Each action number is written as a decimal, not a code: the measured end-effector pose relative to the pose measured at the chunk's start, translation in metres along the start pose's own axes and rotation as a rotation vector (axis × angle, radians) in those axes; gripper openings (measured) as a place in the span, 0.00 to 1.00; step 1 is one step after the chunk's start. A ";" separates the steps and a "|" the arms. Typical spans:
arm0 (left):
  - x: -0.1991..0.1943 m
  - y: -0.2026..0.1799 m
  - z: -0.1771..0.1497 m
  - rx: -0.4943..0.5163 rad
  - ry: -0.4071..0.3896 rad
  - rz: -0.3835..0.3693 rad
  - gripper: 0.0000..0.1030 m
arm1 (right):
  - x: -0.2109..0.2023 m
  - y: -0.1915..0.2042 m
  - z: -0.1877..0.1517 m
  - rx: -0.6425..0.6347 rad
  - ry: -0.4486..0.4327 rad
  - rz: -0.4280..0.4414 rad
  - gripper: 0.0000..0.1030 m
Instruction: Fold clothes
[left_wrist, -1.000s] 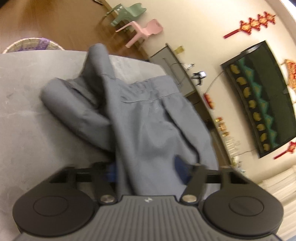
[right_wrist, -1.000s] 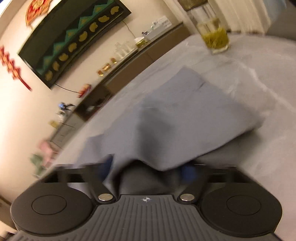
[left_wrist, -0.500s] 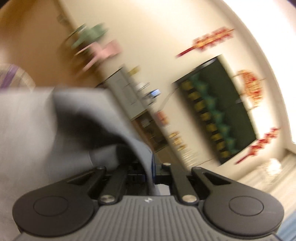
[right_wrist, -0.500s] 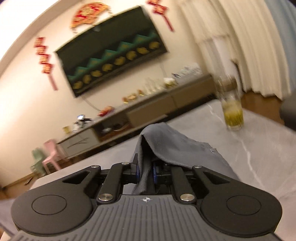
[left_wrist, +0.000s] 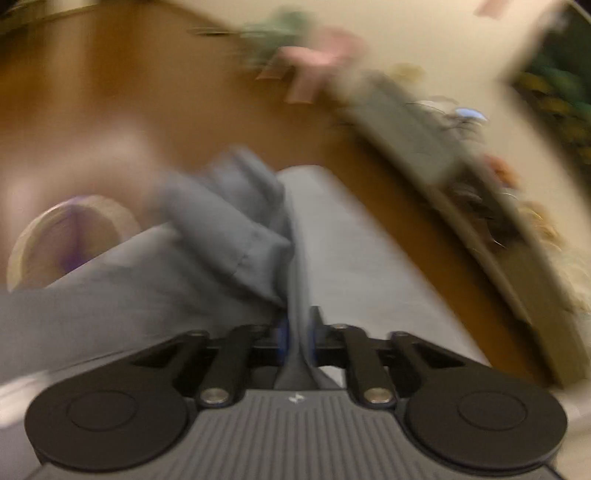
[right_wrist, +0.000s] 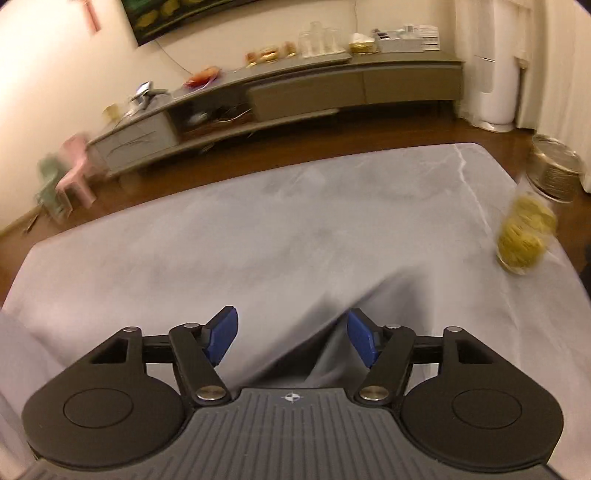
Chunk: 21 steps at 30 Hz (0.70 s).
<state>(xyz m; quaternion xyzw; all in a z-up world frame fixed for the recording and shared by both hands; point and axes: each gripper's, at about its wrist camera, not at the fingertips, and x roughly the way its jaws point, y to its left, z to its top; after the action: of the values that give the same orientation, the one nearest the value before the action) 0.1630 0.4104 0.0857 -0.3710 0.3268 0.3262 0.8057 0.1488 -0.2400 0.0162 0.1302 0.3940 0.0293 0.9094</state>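
Starting with the left wrist view, heavily blurred: the left tongs (left_wrist: 296, 332) stand nearly closed, their two blue pads clamped on a thin vertical ridge of one grey garment (left_wrist: 229, 236). The cloth is soft, matte woven fabric; it runs from the pads away into a bunched, rounded fold with a stitched hem, lying on the left part of the bench (left_wrist: 347, 251). The bench top is pale grey, smooth and stone-like. Far left, below the bench edge, sits one round woven basket (left_wrist: 66, 236) with something purple inside. The brown wooden floor (left_wrist: 110, 92) is glossy. Far off stand two small plastic chairs, one pink (left_wrist: 314, 62) and one green, too smeared to detail.

Passing to the right wrist view: the right tongs (right_wrist: 291, 338) stand wide apart, having just been opening, with two blue pads gripping nothing. A draped grey fold of the garment (right_wrist: 332, 354) rises between them, near the right pad; contact cannot be judged. The bench (right_wrist: 277, 221) shows faint marble veining. On its right edge stands one clear glass jar (right_wrist: 524, 240) with yellow-green contents. Along the far wall runs one long, low grey cabinet (right_wrist: 303, 92) carrying small clutter. One round metal bin (right_wrist: 556, 173) sits on the floor, far right.
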 end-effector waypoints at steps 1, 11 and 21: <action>0.001 0.011 -0.007 -0.037 -0.030 -0.013 0.11 | 0.003 -0.008 0.002 0.062 -0.065 0.006 0.66; -0.028 0.065 -0.106 0.104 0.073 -0.282 0.23 | -0.028 -0.020 -0.075 -0.135 -0.225 -0.152 0.82; 0.046 0.088 -0.100 0.077 0.200 -0.239 0.10 | 0.025 -0.060 -0.115 -0.132 -0.030 -0.082 0.87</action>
<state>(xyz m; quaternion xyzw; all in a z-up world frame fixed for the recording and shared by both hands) 0.0932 0.3875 -0.0348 -0.4067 0.3712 0.1767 0.8158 0.0797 -0.2689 -0.0927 0.0542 0.3823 0.0158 0.9223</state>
